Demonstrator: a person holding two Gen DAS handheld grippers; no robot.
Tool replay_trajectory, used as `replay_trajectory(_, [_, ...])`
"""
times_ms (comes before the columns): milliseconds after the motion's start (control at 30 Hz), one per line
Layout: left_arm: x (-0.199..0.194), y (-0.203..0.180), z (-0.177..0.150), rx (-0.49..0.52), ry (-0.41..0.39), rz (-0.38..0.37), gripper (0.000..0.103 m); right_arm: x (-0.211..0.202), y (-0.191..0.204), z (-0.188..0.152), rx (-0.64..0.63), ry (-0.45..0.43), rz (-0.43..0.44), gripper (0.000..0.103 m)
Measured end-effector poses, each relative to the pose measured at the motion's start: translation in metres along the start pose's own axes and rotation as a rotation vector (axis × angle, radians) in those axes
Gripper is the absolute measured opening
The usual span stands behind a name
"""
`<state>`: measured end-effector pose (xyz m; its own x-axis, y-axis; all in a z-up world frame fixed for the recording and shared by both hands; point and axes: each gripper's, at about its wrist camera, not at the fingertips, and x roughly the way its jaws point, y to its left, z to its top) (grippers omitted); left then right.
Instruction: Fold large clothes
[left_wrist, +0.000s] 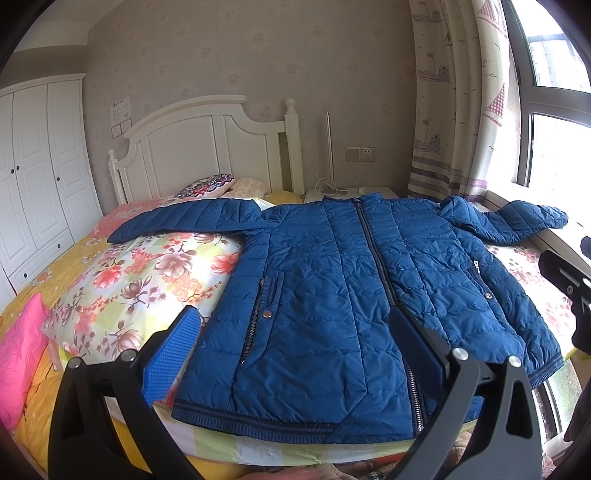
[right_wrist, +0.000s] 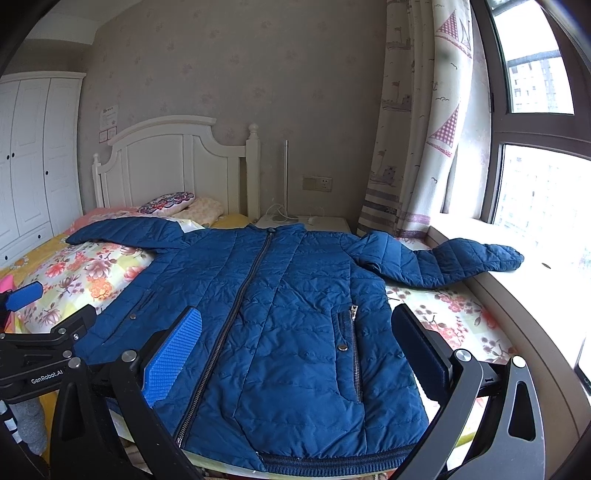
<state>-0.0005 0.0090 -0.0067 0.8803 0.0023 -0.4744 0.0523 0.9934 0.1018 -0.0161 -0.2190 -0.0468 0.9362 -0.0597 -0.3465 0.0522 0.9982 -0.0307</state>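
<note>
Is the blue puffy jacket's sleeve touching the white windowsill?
Touching. The right wrist view shows the blue puffy jacket's sleeve end lying on the white windowsill.

We read one clear text: "GenRobot.AI" in white letters on the black body of the left gripper (right_wrist: 22, 299), seen at the near left of the right wrist view. A small white logo patch (left_wrist: 476, 264) sits on the blue jacket (left_wrist: 332, 295) chest, too small to read. Paper notices (left_wrist: 120, 110) stuck on the far wall beside the headboard carry print, illegible to us. No numbers readable anywhere.
</note>
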Motion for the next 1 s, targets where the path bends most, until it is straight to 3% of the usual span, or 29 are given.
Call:
replay_trajectory(233, [0.024, -0.005, 0.008, -0.013, 0.033, -0.053, 0.101, 0.023, -0.025, -0.004, 0.061, 0.038, 0.060, 0.099])
replay_trajectory(367, [0.057, -0.010, 0.022, -0.010, 0.072, -0.094, 0.101, 0.050, -0.061, -0.002, 0.141, 0.089, 0.036, 0.099])
replay_trajectory(500, [0.116, -0.020, 0.041, 0.041, 0.152, -0.142, 0.101, 0.089, -0.122, 0.001, 0.294, 0.151, -0.020, 0.099])
replay_trajectory(600, [0.173, -0.020, 0.053, 0.020, 0.250, -0.191, 0.101, 0.126, -0.174, 0.004, 0.380, 0.194, -0.104, 0.099])
replay_trajectory(800, [0.271, -0.009, 0.070, -0.082, 0.334, -0.144, 0.101, 0.210, -0.278, 0.010, 0.506, 0.247, -0.297, 0.099])
replay_trajectory(1000, [0.332, 0.008, 0.064, -0.123, 0.397, -0.106, 0.101, 0.282, -0.341, 0.012, 0.612, 0.285, -0.362, 0.095])
